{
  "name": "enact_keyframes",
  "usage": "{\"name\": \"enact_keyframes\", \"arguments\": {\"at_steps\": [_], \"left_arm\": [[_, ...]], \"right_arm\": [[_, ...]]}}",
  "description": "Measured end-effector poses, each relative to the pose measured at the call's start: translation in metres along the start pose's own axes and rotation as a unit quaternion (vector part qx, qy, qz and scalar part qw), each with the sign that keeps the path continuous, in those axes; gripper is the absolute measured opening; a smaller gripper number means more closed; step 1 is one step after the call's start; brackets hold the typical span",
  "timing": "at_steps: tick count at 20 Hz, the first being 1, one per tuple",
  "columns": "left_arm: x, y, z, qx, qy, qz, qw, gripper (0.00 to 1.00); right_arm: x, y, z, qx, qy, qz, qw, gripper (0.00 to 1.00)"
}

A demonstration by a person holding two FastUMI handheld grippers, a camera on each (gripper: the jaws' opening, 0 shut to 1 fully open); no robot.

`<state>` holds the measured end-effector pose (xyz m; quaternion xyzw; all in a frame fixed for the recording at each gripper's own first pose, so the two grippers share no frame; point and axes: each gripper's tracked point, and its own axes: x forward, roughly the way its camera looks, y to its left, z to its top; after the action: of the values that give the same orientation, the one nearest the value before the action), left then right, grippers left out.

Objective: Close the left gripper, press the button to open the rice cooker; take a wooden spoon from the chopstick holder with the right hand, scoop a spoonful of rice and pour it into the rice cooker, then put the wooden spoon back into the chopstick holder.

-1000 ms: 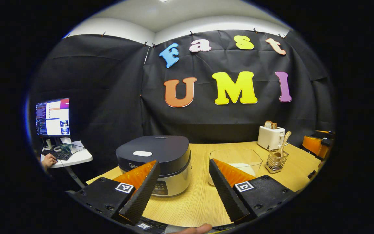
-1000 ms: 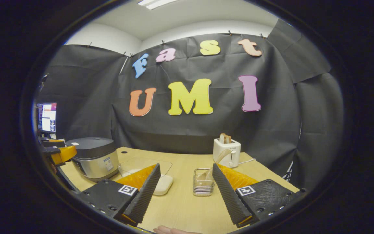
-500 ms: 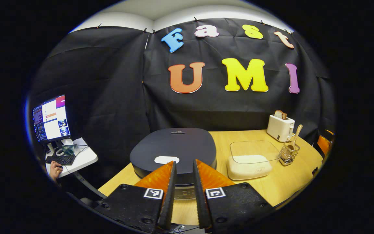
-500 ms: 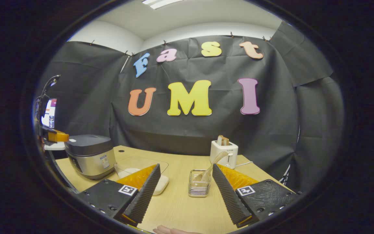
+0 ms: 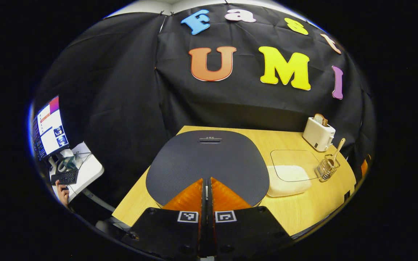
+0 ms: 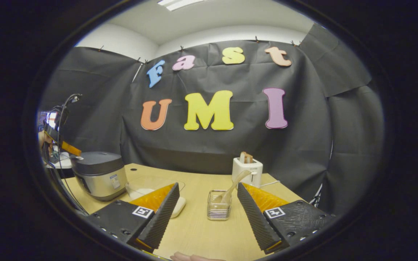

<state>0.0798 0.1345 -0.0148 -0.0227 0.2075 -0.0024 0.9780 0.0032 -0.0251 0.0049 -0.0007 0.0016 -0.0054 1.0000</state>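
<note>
My left gripper (image 5: 206,180) is shut with nothing between its fingers, tips pointing down at the front of the dark rice cooker lid (image 5: 209,156). The fingers hide the lid's button in the left gripper view. In the right gripper view the left gripper (image 6: 78,155) sits right at the white button (image 6: 80,158) on the closed rice cooker (image 6: 100,175); whether they touch is unclear. My right gripper (image 6: 208,185) stands open above the table, short of the wire chopstick holder (image 6: 218,209), where the wooden spoon (image 6: 232,186) leans. The clear rice box (image 5: 289,174) lies between cooker and holder.
A white toaster (image 6: 247,168) with bread stands at the back, behind the holder. Left of the table (image 5: 303,210), a small side desk carries a monitor (image 5: 48,127) and a keyboard, with a person's hand (image 5: 63,194) on it. Black cloth walls close in the back and sides.
The left gripper closed from wide open to shut, and it rose and moved forward over the cooker lid, tipping down onto the button. The right gripper stayed open and barely shifted.
</note>
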Motion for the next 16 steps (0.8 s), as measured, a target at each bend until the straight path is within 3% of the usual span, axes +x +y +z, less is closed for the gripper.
{"name": "enact_keyframes", "arguments": {"at_steps": [9, 12, 16], "left_arm": [[-0.004, 0.001, -0.014, 0.03, 0.067, 0.02, 0.997, 0.03], [-0.004, -0.002, -0.009, 0.044, 0.083, 0.006, 0.996, 0.04], [-0.006, 0.002, -0.009, 0.003, 0.083, 0.002, 0.997, 0.03]], "right_arm": [[-0.007, -0.015, 0.011, 0.022, -0.002, -0.003, 1.0, 0.95], [-0.012, -0.015, 0.018, 0.026, -0.01, -0.001, 1.0, 0.96], [-0.019, -0.016, 0.025, 0.025, -0.022, 0.004, 0.999, 0.96]]}}
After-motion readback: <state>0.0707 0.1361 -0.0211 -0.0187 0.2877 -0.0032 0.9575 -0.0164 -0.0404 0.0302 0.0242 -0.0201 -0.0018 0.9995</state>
